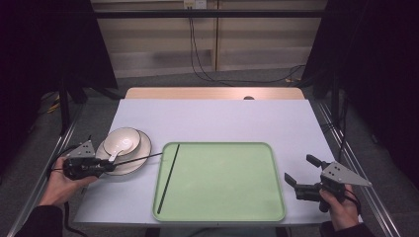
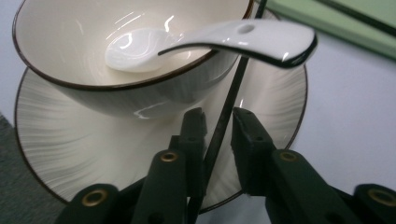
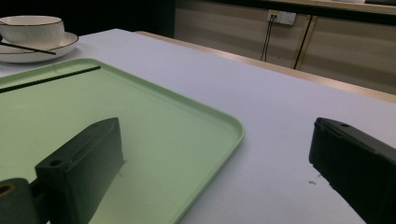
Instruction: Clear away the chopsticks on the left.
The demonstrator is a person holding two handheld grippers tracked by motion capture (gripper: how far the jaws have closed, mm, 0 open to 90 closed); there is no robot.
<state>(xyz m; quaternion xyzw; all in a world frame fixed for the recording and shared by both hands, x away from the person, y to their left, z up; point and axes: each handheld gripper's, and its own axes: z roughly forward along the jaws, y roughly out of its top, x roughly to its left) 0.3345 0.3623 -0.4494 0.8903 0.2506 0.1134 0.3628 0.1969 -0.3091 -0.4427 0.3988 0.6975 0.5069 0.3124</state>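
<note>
A white bowl [image 1: 122, 139] with a dark rim stands on a ribbed white plate [image 1: 144, 148] at the table's left. A white spoon [image 2: 252, 37] lies in the bowl, its handle over the rim. One black chopstick [image 1: 138, 159] lies across the plate and points at the green tray [image 1: 222, 182]. My left gripper [image 1: 109, 166] is at its near end, open by a narrow gap, one jaw on each side of the stick [image 2: 229, 102]. A second black chopstick [image 1: 169, 177] lies along the tray's left side. My right gripper [image 1: 298, 167] hangs wide open just right of the tray, holding nothing.
The tray's near right corner [image 3: 233, 128] lies between the right gripper's jaws in its own view. Bare table surface [image 1: 217, 118] stretches behind the tray. Beyond the table's far wooden edge [image 1: 212, 93], cables hang on the wall.
</note>
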